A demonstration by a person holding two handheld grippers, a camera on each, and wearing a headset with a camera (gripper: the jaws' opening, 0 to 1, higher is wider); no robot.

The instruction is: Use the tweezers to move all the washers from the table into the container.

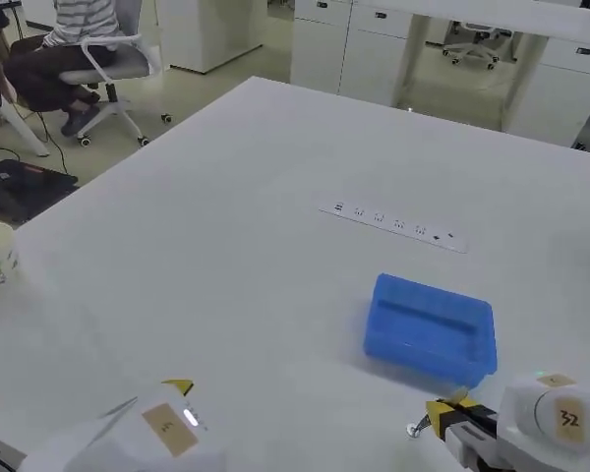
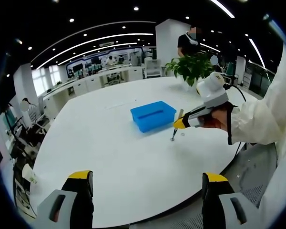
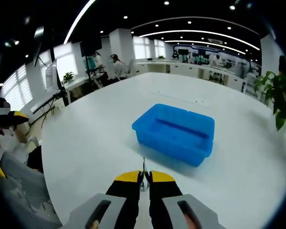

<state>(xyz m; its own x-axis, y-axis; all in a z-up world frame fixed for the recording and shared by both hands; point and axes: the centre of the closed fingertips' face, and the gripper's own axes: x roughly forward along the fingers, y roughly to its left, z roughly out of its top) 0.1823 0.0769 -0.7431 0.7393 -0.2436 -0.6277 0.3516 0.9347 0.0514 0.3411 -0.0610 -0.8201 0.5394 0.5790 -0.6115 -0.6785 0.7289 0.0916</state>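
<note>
Washer: tiny and hard to make out. I think the pale ring (image 1: 413, 430) at the tweezers' tip is one. It lies flat on the table (image 1: 226, 246), near the right, just on the near side of the container.
Tweezers: the tweezers (image 3: 143, 164) are slim, and their long axis runs straight out from the right jaws, slanting down to the table. In the left gripper view the tip of the tweezers (image 2: 176, 126) looks to rest on the surface.
Container: the container (image 3: 167, 143) is a blue open tray, and its floor looks bare. It sits just beyond the tweezers' tip, dead ahead along the right jaws, with its long side facing me.
Key relation: from the tip, the container (image 1: 428, 354) lies farther off and a little to the right. The carry I judge is coming is a short lift, forward over the near wall.
Right gripper: the right gripper (image 3: 144, 177) has its jaws clenched on the tweezers' handle. It is the hand close to the work, and in the head view the right gripper (image 1: 442, 408) is just near of the container.
Left gripper: the left gripper (image 2: 147, 176) has its jaws spread wide and grasps nothing. In the head view the left gripper (image 1: 180, 386) is well apart at the near left.
Risk: as I judge it, the ring is thin and flat, so the tips may slide off it rather than bite.
</note>
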